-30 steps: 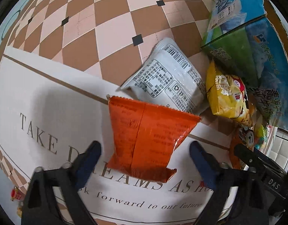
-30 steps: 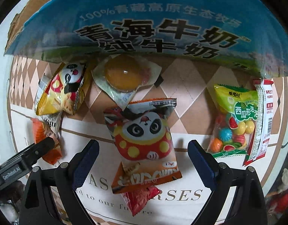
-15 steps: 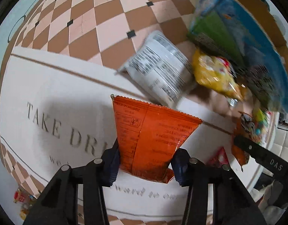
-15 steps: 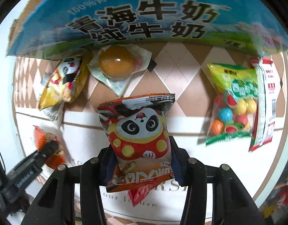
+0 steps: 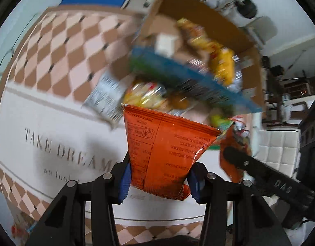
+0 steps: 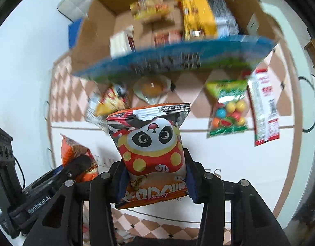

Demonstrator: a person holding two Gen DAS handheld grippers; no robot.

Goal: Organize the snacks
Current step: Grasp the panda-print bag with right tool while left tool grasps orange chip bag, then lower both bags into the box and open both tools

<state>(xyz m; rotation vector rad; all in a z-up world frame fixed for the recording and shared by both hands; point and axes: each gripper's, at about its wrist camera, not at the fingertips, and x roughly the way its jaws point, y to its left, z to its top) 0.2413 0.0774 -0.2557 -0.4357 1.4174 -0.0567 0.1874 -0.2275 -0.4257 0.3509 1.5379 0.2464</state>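
Left gripper (image 5: pixel 158 181), black-framed with blue pads: jaws are drawn in narrow and clamped on the lower part of a flat orange foil snack packet (image 5: pixel 167 149), which is held upright and clear of the table, printed back towards the camera. Right gripper (image 6: pixel 155 181), same build: jaws are likewise pinched in on the lower sides of a red, orange and silver snack packet printed with a panda face (image 6: pixel 152 145), held upright above the table. Table (image 6: pixel 229 164): covered by a cloth with a white lettered centre panel and a tan-and-cream diamond border. Open brown cardboard box with a blue-and-green printed outer wall (image 6: pixel 177 61): set towards the far edge of the table; several yellow, white and red packs are seen inside, blurred. Between the box and the white panel, in the right wrist view, the following are laid on the cloth: a clear pouch with an orange-yellow round inside (image 6: pixel 152 88), a yellow panda-print packet (image 6: pixel 111 102) towards the left, a green-topped clear bag of coloured ball sweets (image 6: pixel 227 110) towards the right, and a long red-and-white sachet (image 6: pixel 264 106) just beside that bag on the right. A white packet with black print (image 5: pixel 105 100) is seen blurred in the left wrist view, lying at the border of the white panel.
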